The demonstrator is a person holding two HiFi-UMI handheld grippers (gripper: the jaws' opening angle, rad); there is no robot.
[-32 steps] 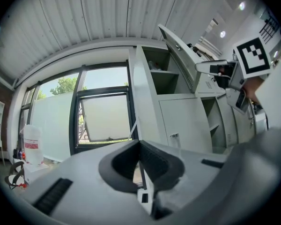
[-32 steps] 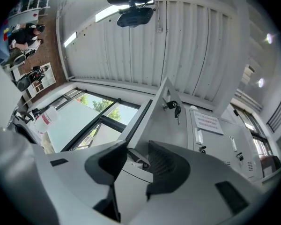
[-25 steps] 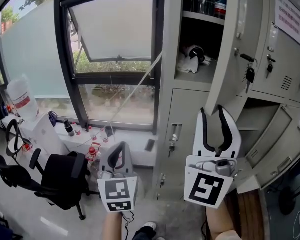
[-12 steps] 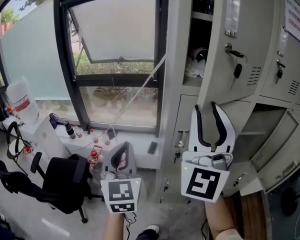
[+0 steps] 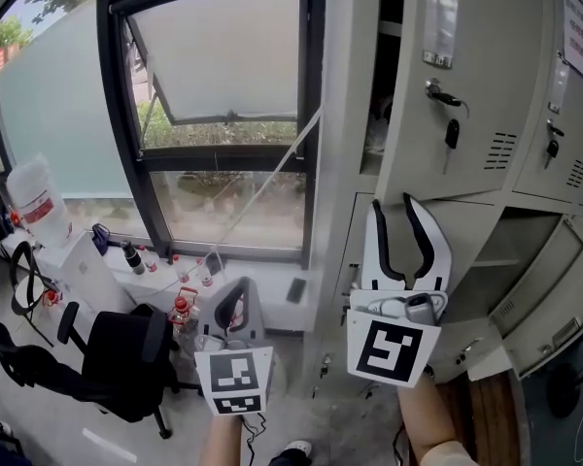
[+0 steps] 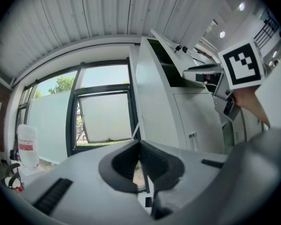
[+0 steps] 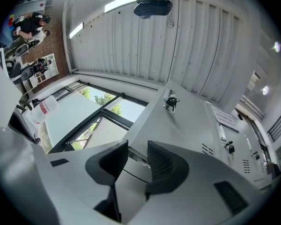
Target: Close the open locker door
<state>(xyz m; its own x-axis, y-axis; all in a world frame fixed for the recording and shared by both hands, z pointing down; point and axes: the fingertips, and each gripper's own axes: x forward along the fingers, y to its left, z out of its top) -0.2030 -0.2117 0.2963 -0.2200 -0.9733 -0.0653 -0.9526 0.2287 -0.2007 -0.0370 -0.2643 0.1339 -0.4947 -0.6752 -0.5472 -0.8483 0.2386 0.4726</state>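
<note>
The locker door point(image 5: 476, 85) that matters is the upper one, a tall grey panel with its long side upright and a key point(image 5: 451, 134) hanging from the lock near its left edge. It stands only a little ajar. A dark strip of the compartment point(image 5: 384, 76) shows between that free left edge and the cabinet frame, so I take the hinges to be along the right. The right gripper point(image 5: 392, 205) is plainly the nearer tool. Its tips point up and sit just under the door's lower left corner, either touching the bottom edge or very close to it; from here I cannot tell which. Its jaws are apart and drawing together, and nothing is pinched between them. Its own view shows only the cabinet front and the door's underside through the gap. The door therefore lies above those jaws and slightly to their right, and what is left of the swing runs away from the person, into the cabinet. I judge that a push on the free edge, rather than a grip, would finish it. The left gripper point(image 5: 236, 284) hangs well apart, low and off towards the window point(image 5: 223, 56), with its jaws pressed together on nothing. (Another grey door point(image 5: 534, 280) at the lower right also leans open, but neither tool is near it.)
</note>
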